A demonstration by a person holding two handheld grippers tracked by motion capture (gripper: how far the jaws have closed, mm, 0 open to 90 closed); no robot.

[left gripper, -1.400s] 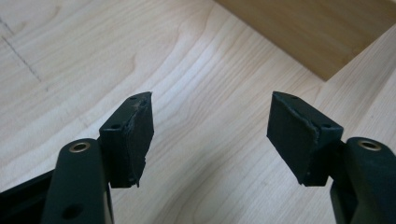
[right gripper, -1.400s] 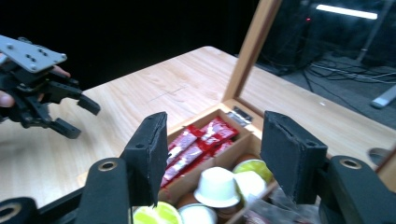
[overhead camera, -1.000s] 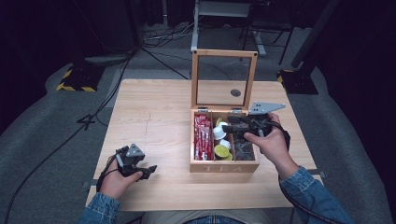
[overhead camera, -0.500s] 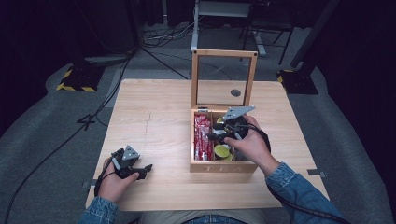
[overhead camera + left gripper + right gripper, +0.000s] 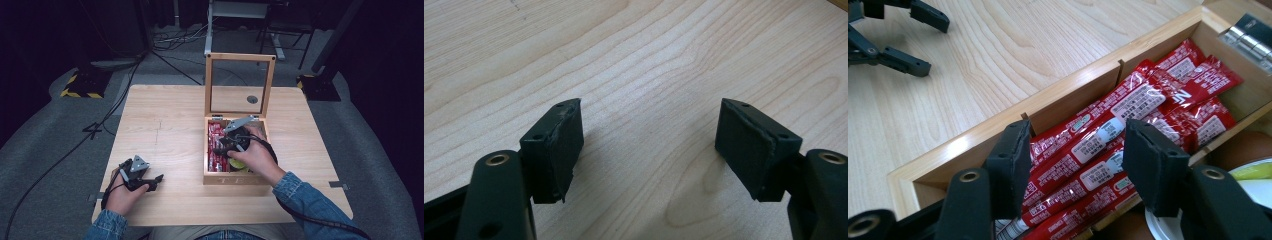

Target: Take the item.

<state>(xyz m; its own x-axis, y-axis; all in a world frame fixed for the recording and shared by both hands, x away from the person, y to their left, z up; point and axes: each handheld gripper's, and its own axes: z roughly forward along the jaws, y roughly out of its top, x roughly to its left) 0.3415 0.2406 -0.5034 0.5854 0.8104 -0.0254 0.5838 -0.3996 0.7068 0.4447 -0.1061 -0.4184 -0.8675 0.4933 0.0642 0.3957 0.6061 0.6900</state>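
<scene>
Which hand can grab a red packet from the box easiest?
The right. The right gripper hovers open over the red packets in the wooden box. The left gripper sits far off on the bare table.

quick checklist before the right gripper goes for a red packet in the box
1. Box lid upright, out of the way: ok.
2. Right gripper jaws just opening, nothing pinched: ok.
3. Red packets below the jaws, within their span: ok.
4. Wooden divider close to the left jaw, may snag: not ok.
5. One packet singled out from the pile: cannot tell.
6. Left gripper open, resting on the table, away from the box: ok.
</scene>
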